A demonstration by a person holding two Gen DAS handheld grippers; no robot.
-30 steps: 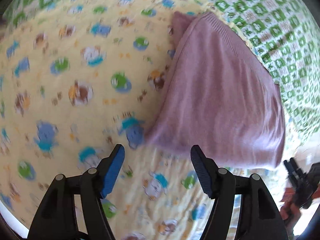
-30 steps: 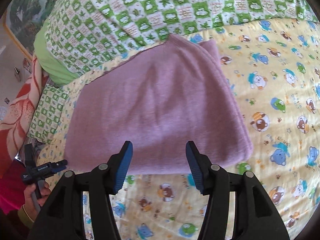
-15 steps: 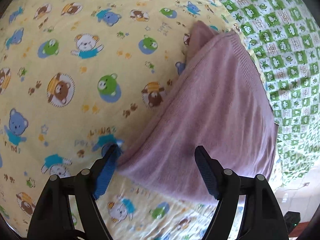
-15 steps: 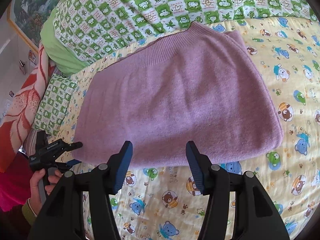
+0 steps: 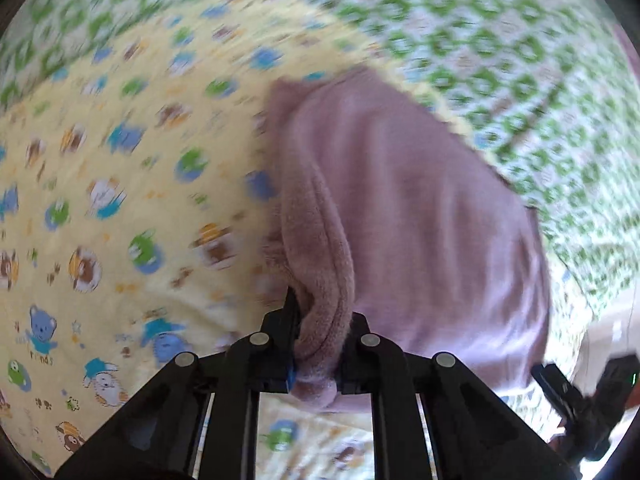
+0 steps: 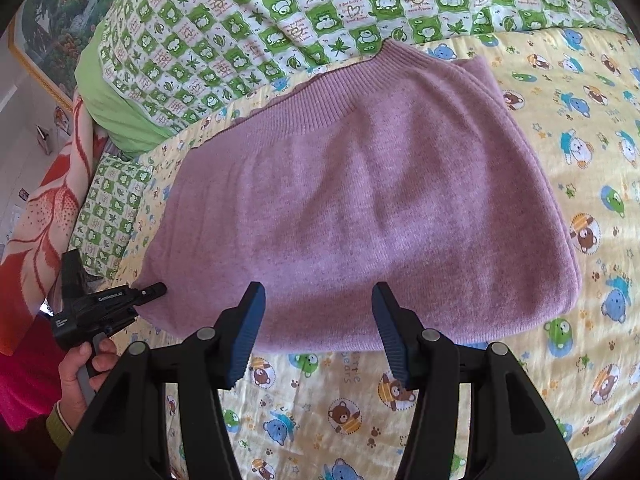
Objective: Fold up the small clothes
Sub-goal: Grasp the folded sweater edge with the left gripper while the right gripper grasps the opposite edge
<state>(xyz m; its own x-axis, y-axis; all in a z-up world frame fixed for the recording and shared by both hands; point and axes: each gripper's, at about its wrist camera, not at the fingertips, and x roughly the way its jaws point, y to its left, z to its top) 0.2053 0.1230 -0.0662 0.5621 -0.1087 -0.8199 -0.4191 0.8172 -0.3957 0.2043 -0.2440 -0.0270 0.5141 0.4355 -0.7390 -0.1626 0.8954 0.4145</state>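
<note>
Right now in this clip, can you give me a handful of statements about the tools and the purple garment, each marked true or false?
1. The left tool is shut on a bunched edge of the purple sweater. True.
2. The right tool also grips the sweater. False: its fingers stand open with nothing between them, just short of the near edge.
3. The sweater lies on a yellow sheet with cartoon bears. True.
4. The sweater is crumpled into a ball. False: it lies folded flat, ribbed hem at the far side.
5. A green checked quilt lies beyond the sweater. True.
</note>
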